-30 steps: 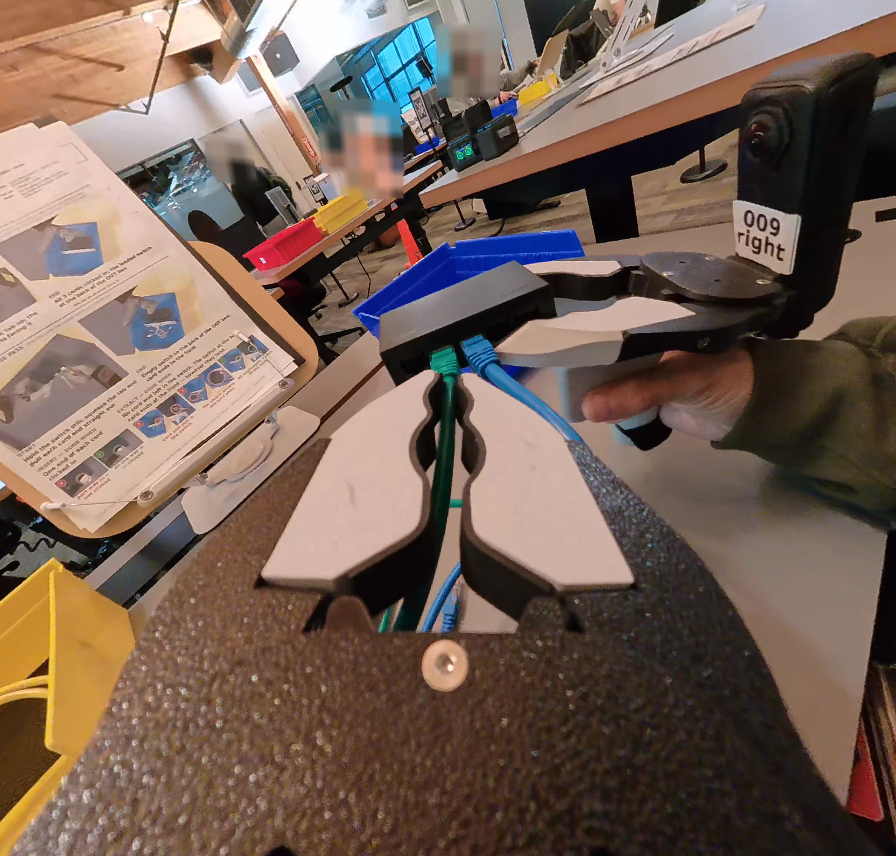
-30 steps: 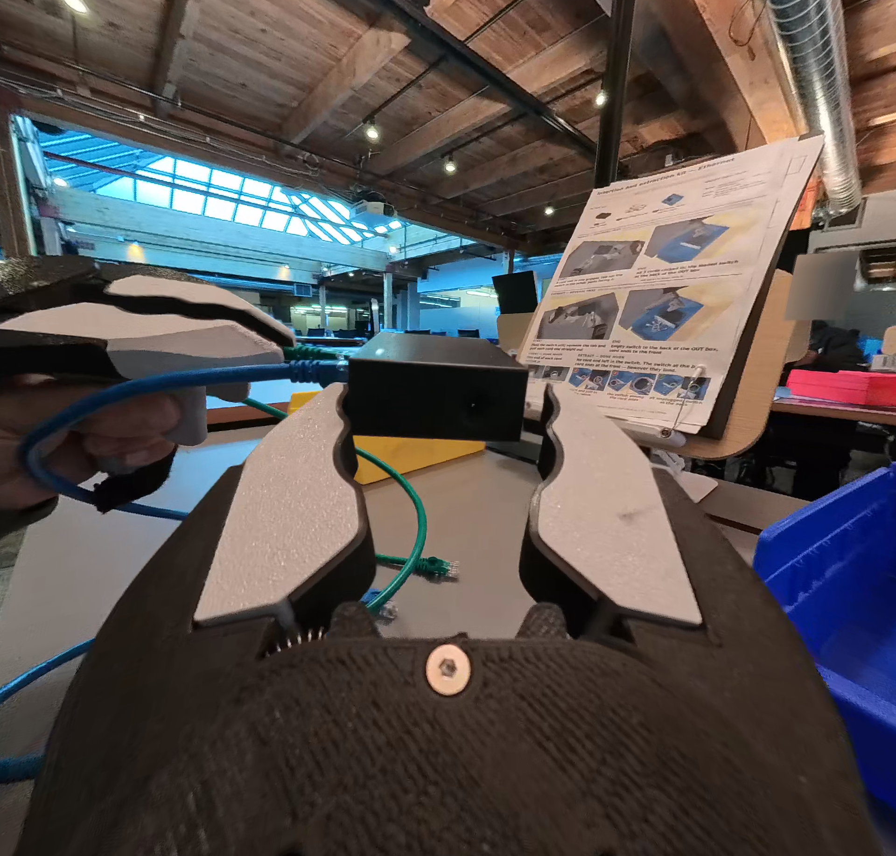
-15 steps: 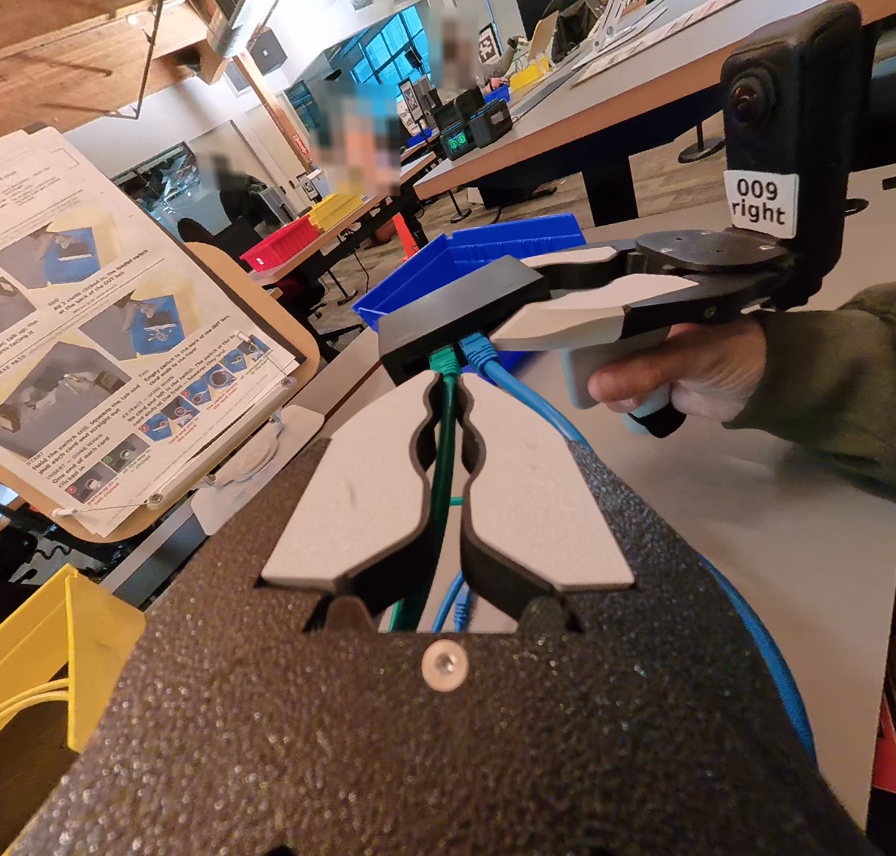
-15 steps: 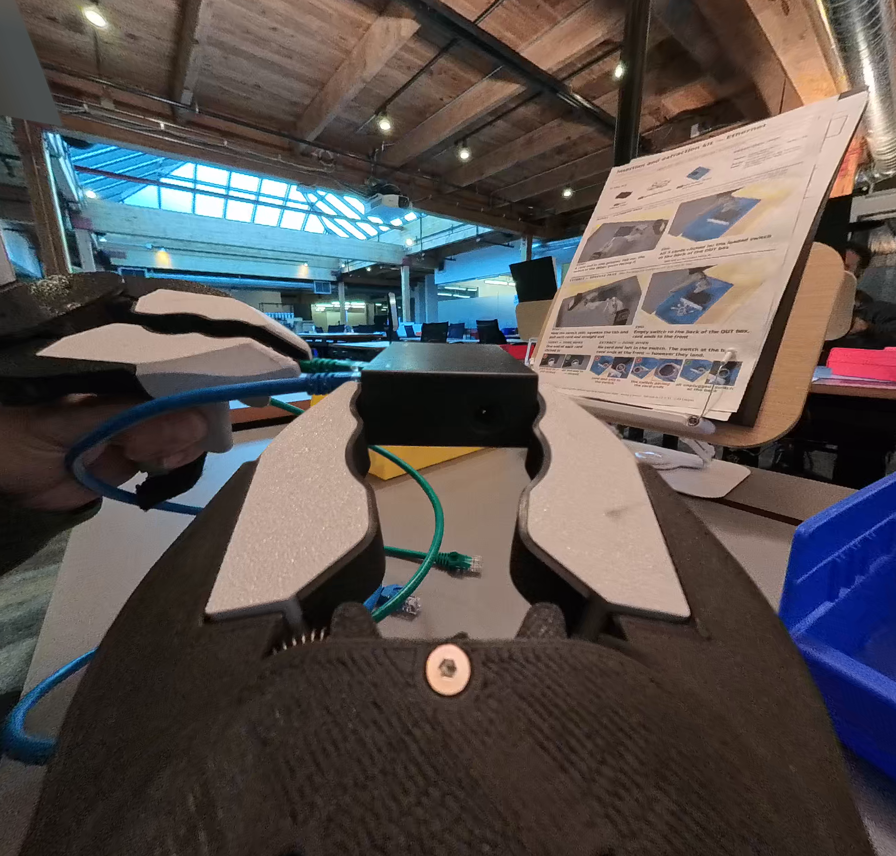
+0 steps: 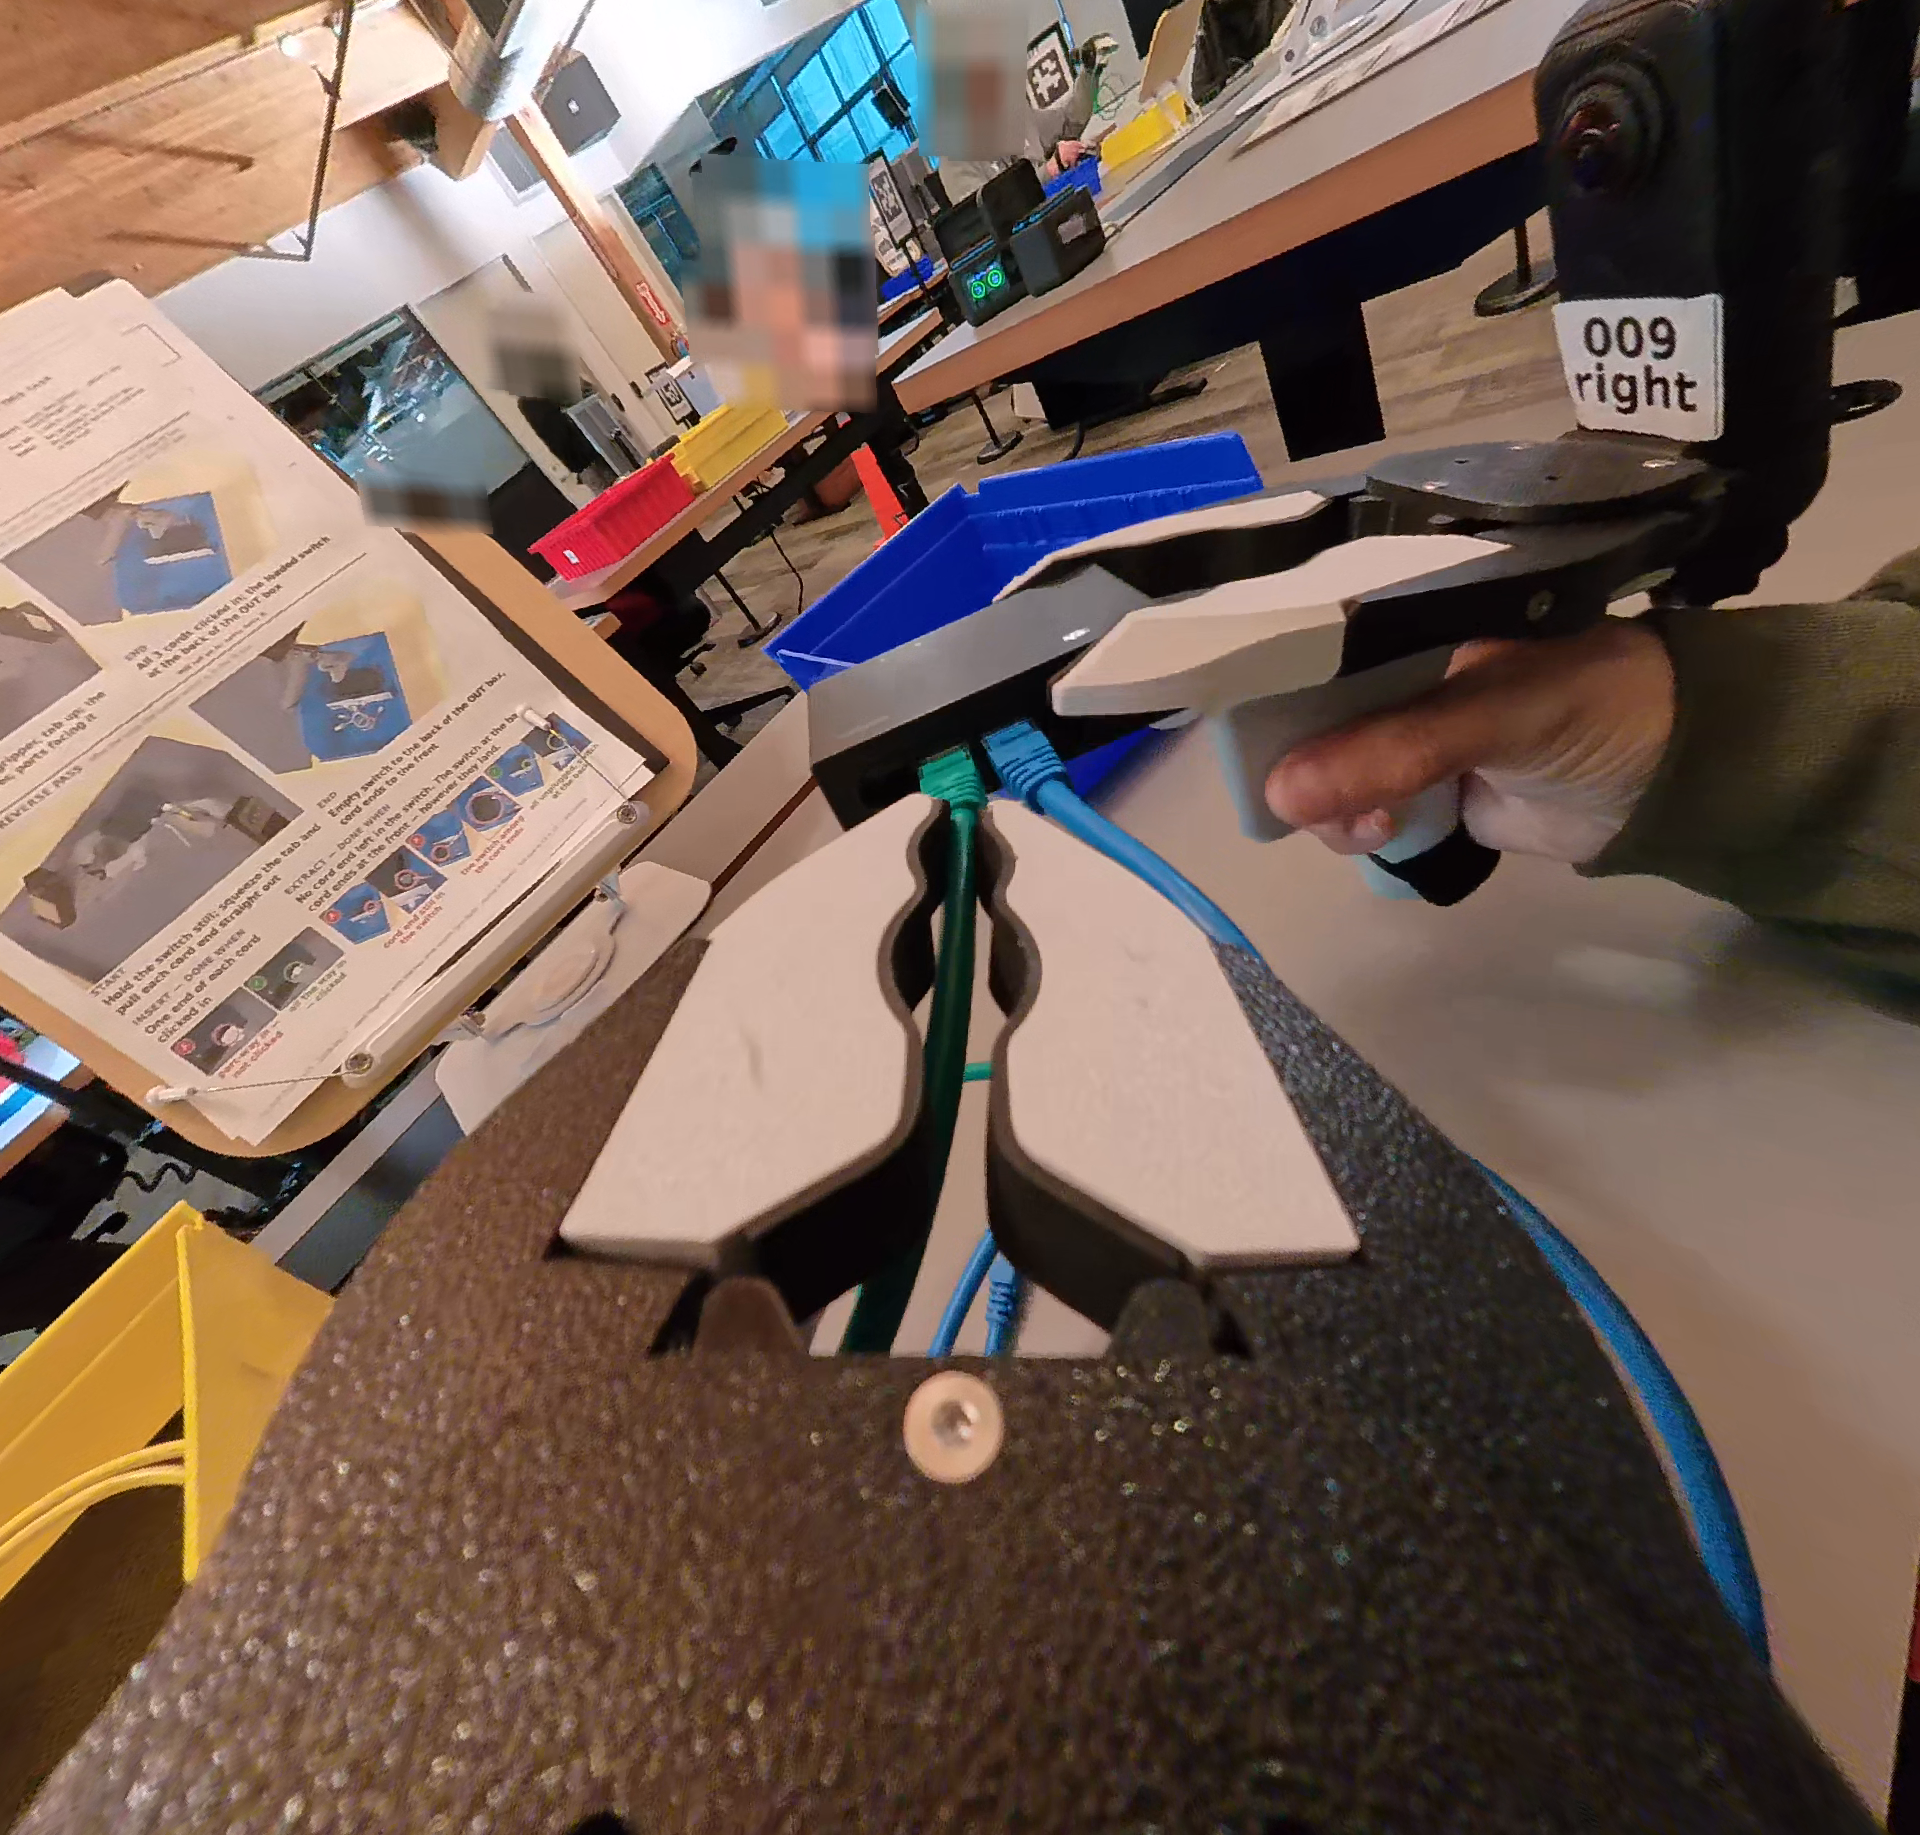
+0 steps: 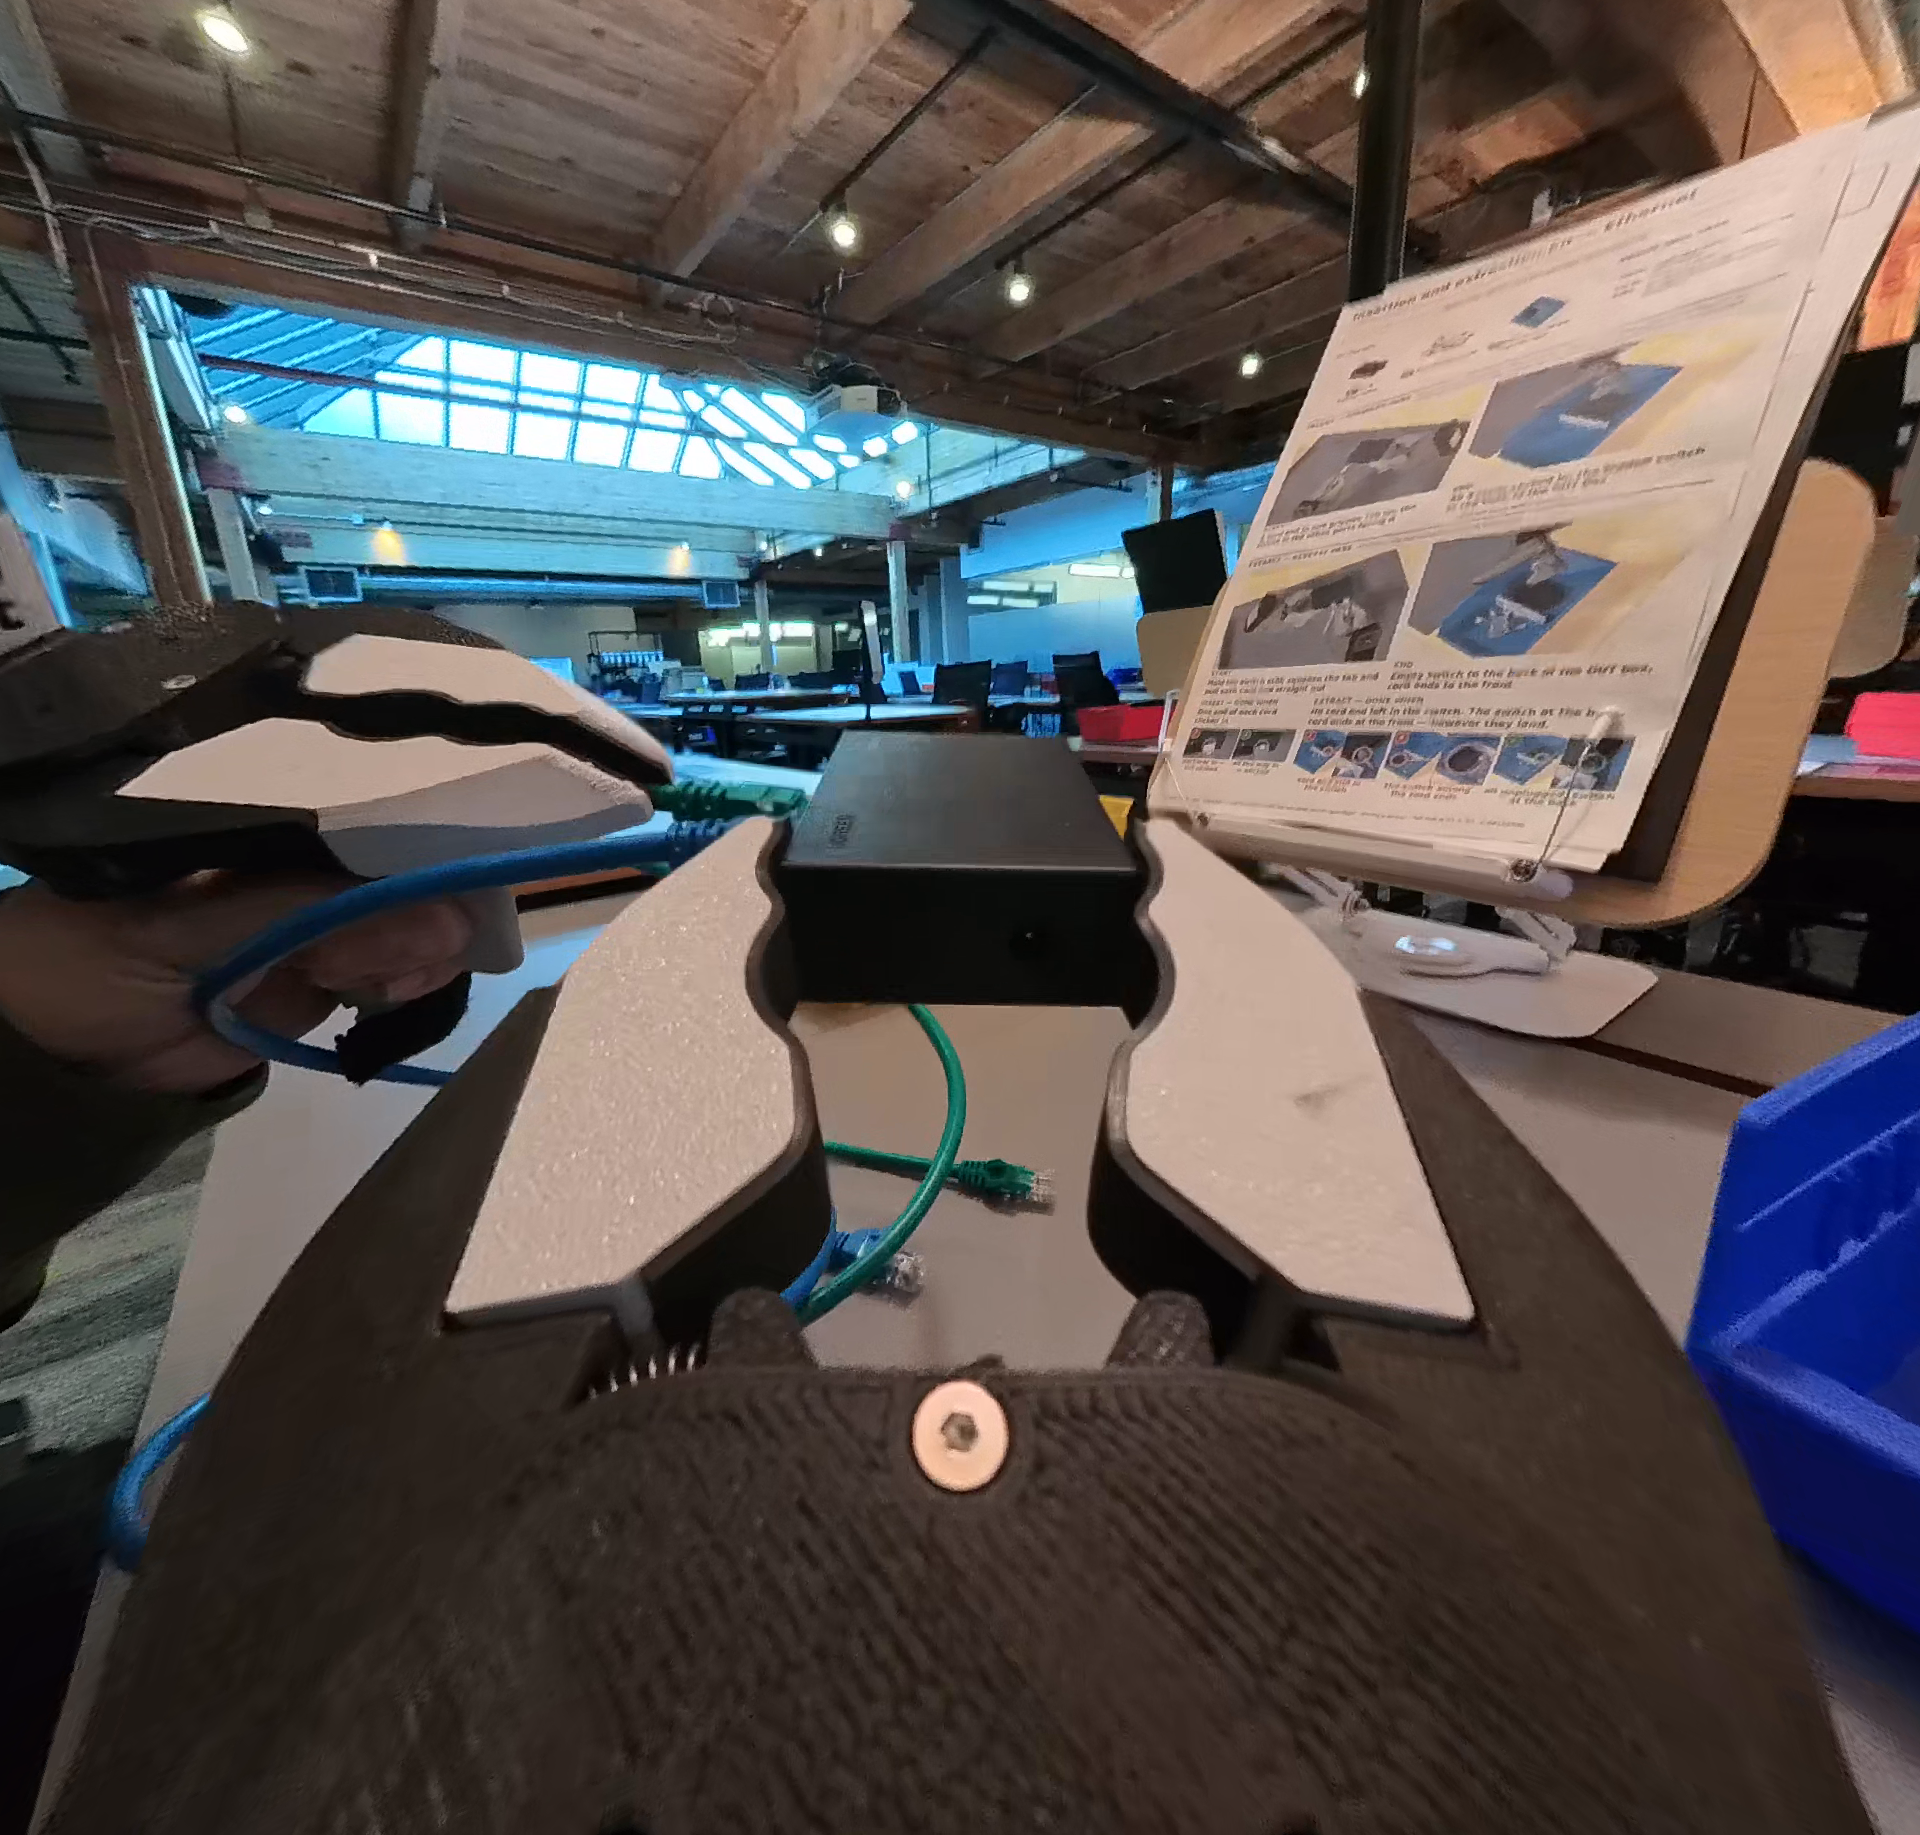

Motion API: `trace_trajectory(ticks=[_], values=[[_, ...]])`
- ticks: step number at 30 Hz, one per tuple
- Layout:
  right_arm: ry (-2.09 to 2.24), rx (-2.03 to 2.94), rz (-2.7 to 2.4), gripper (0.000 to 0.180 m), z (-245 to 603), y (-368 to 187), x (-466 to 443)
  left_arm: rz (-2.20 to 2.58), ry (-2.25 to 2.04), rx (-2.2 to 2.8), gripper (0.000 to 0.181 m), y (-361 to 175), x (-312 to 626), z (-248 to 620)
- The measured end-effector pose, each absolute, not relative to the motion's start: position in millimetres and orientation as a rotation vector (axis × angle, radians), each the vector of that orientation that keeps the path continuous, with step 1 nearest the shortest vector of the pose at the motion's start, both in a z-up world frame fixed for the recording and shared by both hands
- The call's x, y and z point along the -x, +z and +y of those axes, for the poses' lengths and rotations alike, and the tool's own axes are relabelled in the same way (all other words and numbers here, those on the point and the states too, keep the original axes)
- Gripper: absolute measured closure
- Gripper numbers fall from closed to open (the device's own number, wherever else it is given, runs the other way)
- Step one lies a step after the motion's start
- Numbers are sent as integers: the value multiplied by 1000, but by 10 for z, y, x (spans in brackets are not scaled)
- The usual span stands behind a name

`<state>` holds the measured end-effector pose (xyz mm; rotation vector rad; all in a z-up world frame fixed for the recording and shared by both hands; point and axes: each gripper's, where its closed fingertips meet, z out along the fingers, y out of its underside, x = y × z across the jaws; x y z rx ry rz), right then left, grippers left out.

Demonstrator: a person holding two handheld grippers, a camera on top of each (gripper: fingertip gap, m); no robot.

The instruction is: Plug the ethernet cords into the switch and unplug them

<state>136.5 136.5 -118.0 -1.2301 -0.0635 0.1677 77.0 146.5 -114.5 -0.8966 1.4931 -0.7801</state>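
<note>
My right gripper (image 6: 956,829) is shut on the black switch (image 6: 956,855) and holds it above the table; it also shows in the left wrist view (image 5: 1195,632) gripping the switch (image 5: 935,694). A green cord (image 5: 961,912) and a blue cord (image 5: 1101,840) are plugged into the switch's ports. My left gripper (image 5: 956,819) is shut on the green cord just behind its plug. In the right wrist view the left gripper (image 6: 623,788) is at the left by the green plug (image 6: 727,800). The cords' loose ends (image 6: 997,1177) lie on the table.
An instruction sheet on a wooden stand (image 5: 260,746) is at the left of the grey table (image 5: 1610,1110), a blue bin (image 5: 1039,538) behind the switch, a yellow bin (image 5: 125,1370) at the lower left. People and other tables are in the background.
Both grippers keep their holds. The switch and right gripper have shifted slightly, with the switch tilting a little; the green and blue plugs stay in their ports.
</note>
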Motion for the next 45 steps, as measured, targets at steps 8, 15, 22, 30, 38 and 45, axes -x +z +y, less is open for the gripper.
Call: trace_trajectory(ticks=[8, 15, 22, 30, 38, 45], values=[[155, 1197, -25, 119, 1339, -1129, -1366, 1432, -841, 938, 176, -1102, -772, 1468], [130, 1146, 14, 118, 1298, -1061, -1396, 1371, -947, 1101, 170, -1134, -761, 1499], [117, 1128, -21, 118, 1290, -1010, -1323, 1375, -1027, 1172, 172, -1199, -771, 1467], [119, 1112, -20, 118, 1274, -989, -1327, 1371, -1066, 1160, 173, -1186, -772, 1435], [100, 1100, -14, 119, 1266, -988, -1345, 1381, -1103, 1174, 172, -1194, -776, 1420], [110, 1096, -21, 118, 1262, -991, -1343, 1373, -1140, 1183, 172, -1184, -763, 1428]])
